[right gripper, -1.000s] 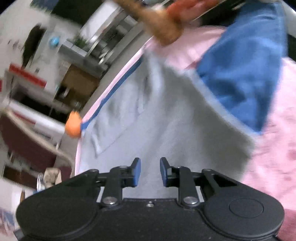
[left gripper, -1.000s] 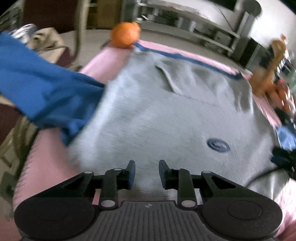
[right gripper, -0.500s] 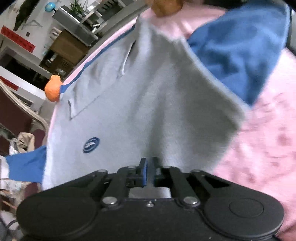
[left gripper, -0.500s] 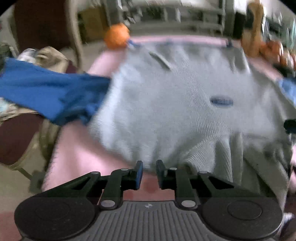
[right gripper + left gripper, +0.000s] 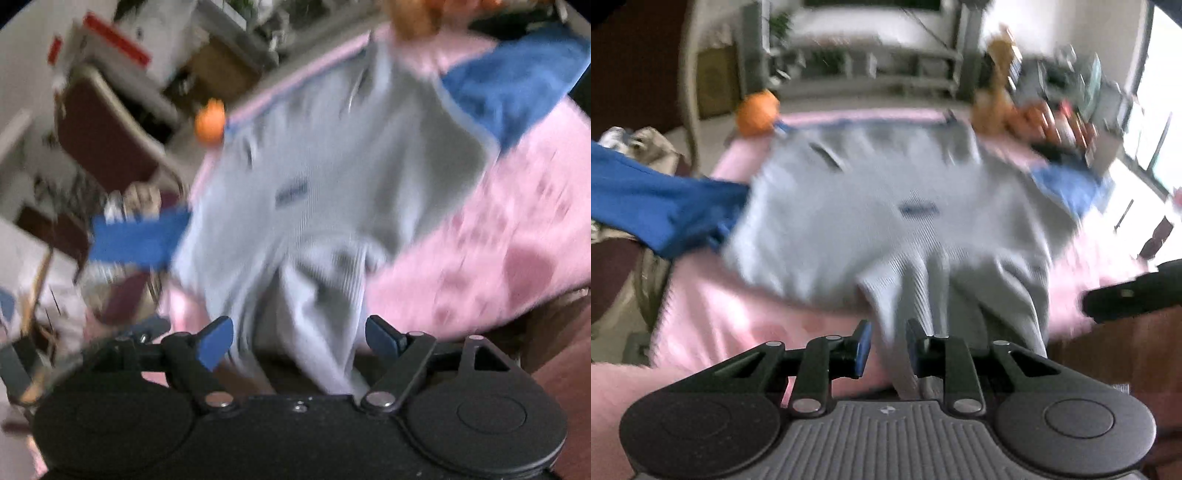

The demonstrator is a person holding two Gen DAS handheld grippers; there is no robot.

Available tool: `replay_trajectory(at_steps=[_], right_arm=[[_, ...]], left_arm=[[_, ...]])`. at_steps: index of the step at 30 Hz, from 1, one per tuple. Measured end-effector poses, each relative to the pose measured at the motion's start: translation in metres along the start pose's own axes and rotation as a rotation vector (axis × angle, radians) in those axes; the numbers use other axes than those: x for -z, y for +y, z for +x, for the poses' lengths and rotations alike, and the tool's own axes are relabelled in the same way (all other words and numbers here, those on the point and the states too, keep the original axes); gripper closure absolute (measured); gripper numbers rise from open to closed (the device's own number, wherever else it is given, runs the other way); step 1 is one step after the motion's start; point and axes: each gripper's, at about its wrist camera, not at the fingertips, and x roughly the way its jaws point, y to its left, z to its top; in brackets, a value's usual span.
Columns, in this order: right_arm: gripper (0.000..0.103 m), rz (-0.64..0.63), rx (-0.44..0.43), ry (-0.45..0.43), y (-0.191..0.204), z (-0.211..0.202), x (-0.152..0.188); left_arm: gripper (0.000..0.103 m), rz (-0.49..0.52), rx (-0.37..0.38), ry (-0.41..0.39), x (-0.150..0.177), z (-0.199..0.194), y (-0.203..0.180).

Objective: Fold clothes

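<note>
Ahead of both claws lies one pink cloth (image 5: pixel 713 310), and on it one grey shirt (image 5: pixel 849 218) with two blue sleeves, one out to the left (image 5: pixel 653 203) and one to the right (image 5: pixel 1067 184). One orange ball (image 5: pixel 757 112) sits at the far left corner, beyond the collar. No container shows. The shirt's near hem is bunched and lifted toward the cameras. The left claw (image 5: pixel 888 349) points level along the cloth, its jaws a little apart with a ridge of hem passing between them; blur hides whether they pinch it. The right claw (image 5: pixel 301 338) is tilted, jaws spread wide, the hem hanging loose between its pads (image 5: pixel 216 338).
</note>
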Motion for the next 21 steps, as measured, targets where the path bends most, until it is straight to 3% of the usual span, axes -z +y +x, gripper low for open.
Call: replay_trajectory(at_steps=[10, 13, 18, 21], right_arm=[[0.024, -0.088, 0.122, 0.106, 0.020, 0.032, 0.023], [0.024, -0.091, 0.116, 0.132, 0.016, 0.036, 0.023], [0.024, -0.164, 0.195, 0.165, 0.021, 0.047, 0.025], [0.024, -0.175, 0.201, 0.171, 0.019, 0.047, 0.027]], left_arm=[[0.071, -0.047, 0.028, 0.185, 0.013, 0.023, 0.002], [0.070, -0.039, 0.025, 0.206, 0.014, 0.027, 0.000], [0.070, -0.031, 0.020, 0.239, 0.015, 0.033, -0.001], [0.069, -0.023, 0.036, 0.264, 0.017, 0.038, -0.004]])
